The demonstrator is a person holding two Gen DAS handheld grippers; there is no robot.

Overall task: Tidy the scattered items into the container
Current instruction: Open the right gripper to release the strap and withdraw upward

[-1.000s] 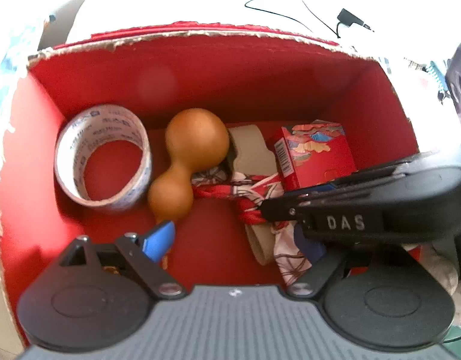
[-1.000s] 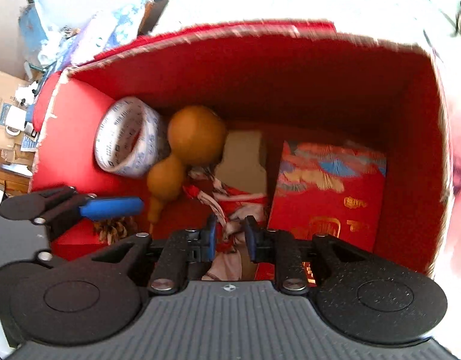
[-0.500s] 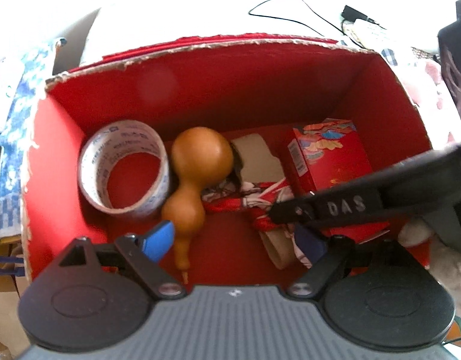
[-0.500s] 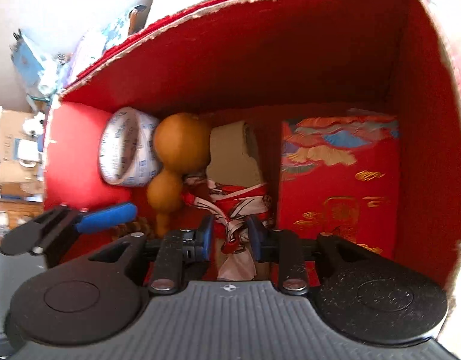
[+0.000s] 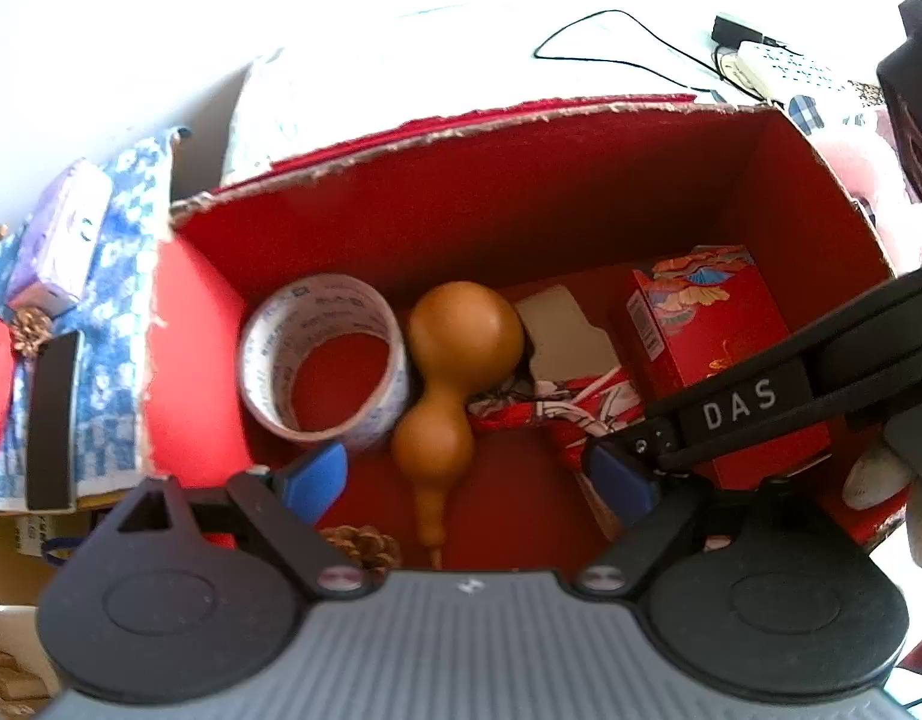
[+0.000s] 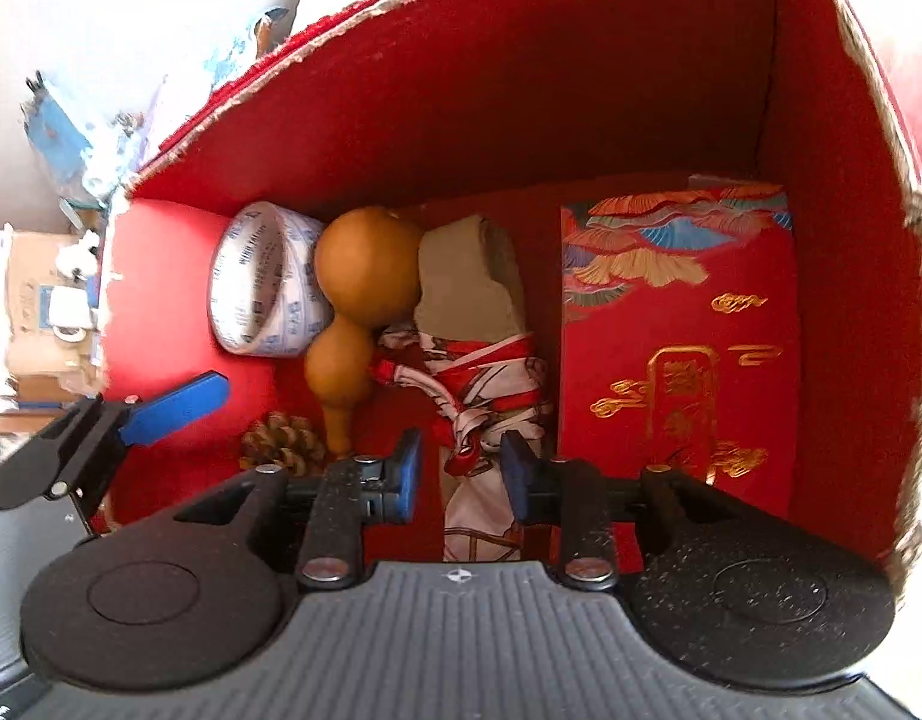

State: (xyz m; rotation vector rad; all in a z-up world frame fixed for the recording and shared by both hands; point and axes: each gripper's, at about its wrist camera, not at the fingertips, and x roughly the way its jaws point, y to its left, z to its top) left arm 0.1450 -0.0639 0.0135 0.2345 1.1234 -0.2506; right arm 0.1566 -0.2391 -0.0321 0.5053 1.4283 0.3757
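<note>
As the right tool's jaws spread, the scarf drops out of its grip, so this looks like a release inside the box.

Left to right in the right wrist view:
- left tool (image 6: 179, 402): hangs wide open at the box's left wall, nothing between its pads; a second ago it sat lower in the left wrist view.
- tape roll (image 6: 263, 288) and gourd (image 6: 359, 276): touching, unmoved on the floor of the red box (image 6: 521, 90).
- pine cone (image 6: 281, 441): near corner, just beside the gourd's stem.
- scarf (image 6: 485, 396): lies across the grey card, its tail between the pads of the right tool (image 6: 461, 474), which is opening; pads look clear of the cloth. A second ago they pinched it.
- red carton (image 6: 683, 336): flat against the right wall.

Judgement: the scarf counts as stowed. A second pine cone (image 5: 32, 327) is outside on the blue cloth, so probably more to collect.
</note>
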